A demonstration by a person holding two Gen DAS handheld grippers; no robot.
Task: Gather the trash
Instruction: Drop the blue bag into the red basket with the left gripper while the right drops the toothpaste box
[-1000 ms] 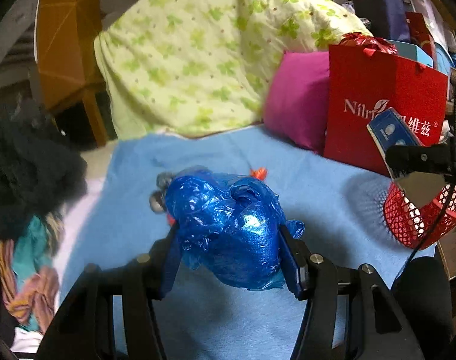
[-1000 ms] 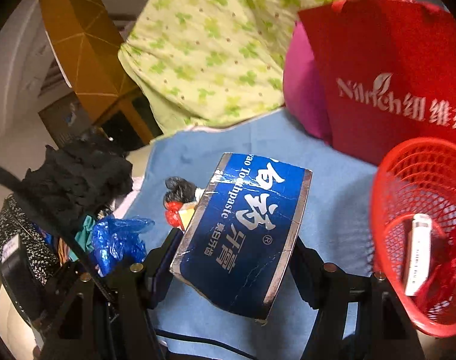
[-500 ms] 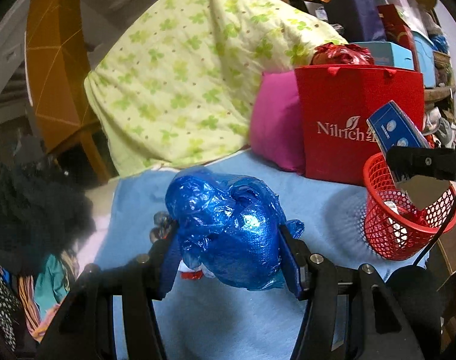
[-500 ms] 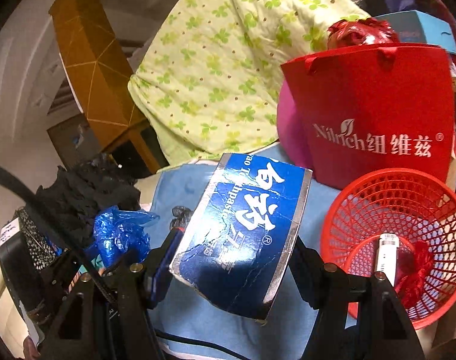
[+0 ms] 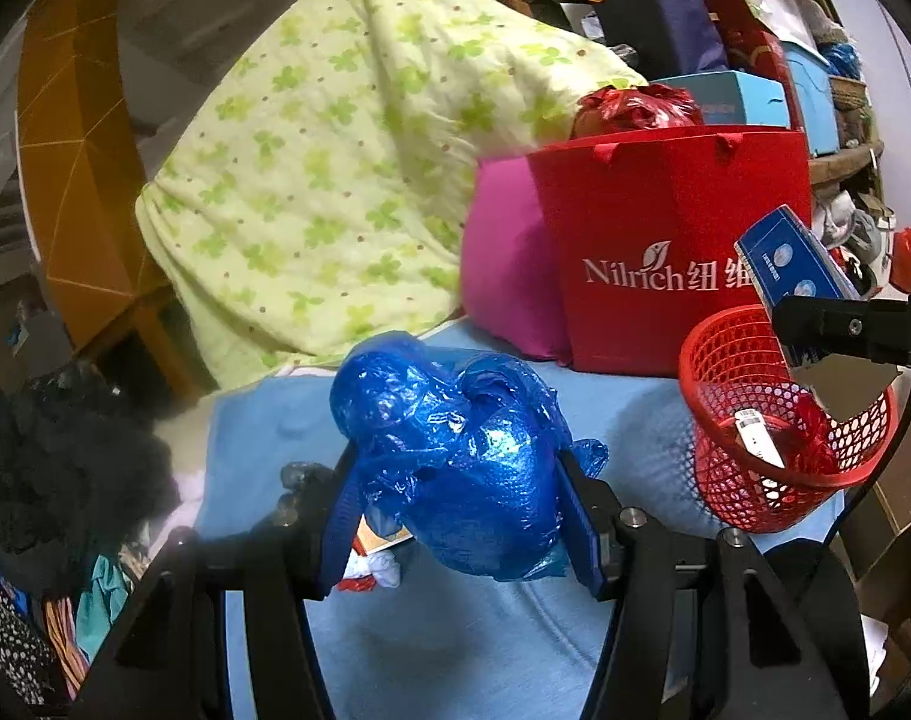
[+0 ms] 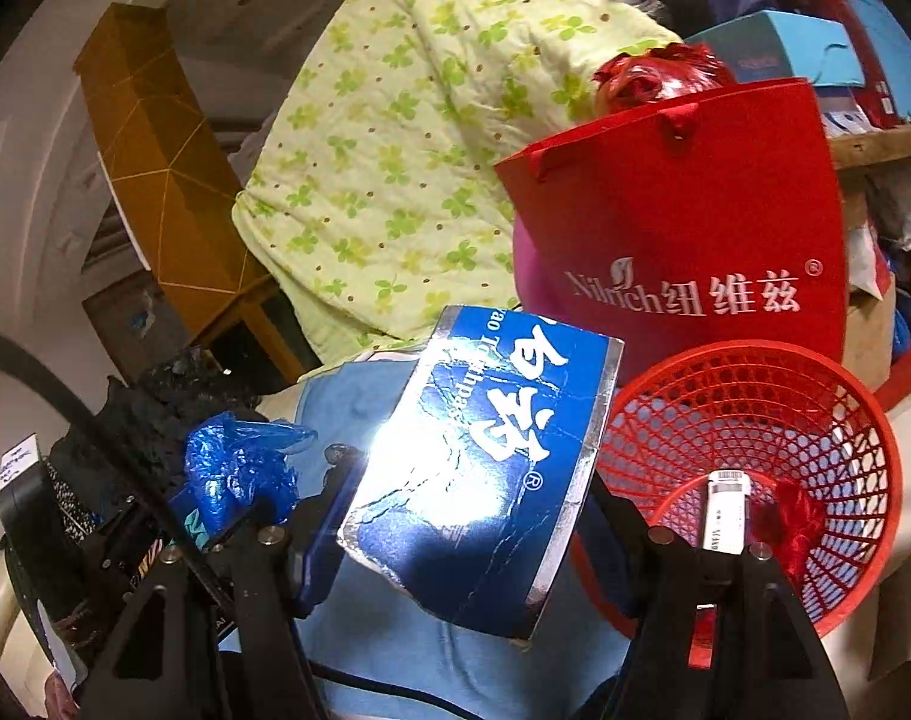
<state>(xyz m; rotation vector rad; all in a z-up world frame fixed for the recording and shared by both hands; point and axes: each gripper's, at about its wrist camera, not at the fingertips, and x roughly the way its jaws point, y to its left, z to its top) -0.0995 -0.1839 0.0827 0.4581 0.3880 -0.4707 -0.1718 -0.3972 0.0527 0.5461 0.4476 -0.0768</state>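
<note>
1. Left gripper (image 5: pixel 461 516) clamped on crumpled blue plastic bag (image 5: pixel 455 456), pads pressed into both sides; held up off light-blue cloth surface (image 5: pixel 455 648).
2. Right gripper (image 6: pixel 467 516) clamped on flattened blue cardboard toothpaste box w/ silver edges (image 6: pixel 485 468); box tilted, just beside round red plastic mesh basket (image 6: pixel 755 480), lower corner torn.
3. In basket: white tube-like item w/ barcode (image 6: pixel 725 510) and red crumpled wrapper (image 6: pixel 797 516); basket at right edge of cloth surface.
4. Behind basket: upright red paper gift bag (image 5: pixel 665 240), touching or nearly so; red shiny crumpled material (image 5: pixel 635 108) poking out of bag top; magenta cushion (image 5: pixel 503 264) pressed to its left side.
5. Further back: green clover-print quilt (image 5: pixel 347 168) heaped up; orange wooden panel (image 5: pixel 77 150) at far left; dark clothes pile (image 5: pixel 53 468) left of cloth.
6. Small litter on cloth under left gripper: white/red scraps (image 5: pixel 377 564), partly hidden by blue bag; exact type unclear.
7. Writing: gift bag reads "Nilrich" + white Chinese chars; box shows large white Chinese chars, partial "Toothpas…" and ® mark; glare hiding rest.
</note>
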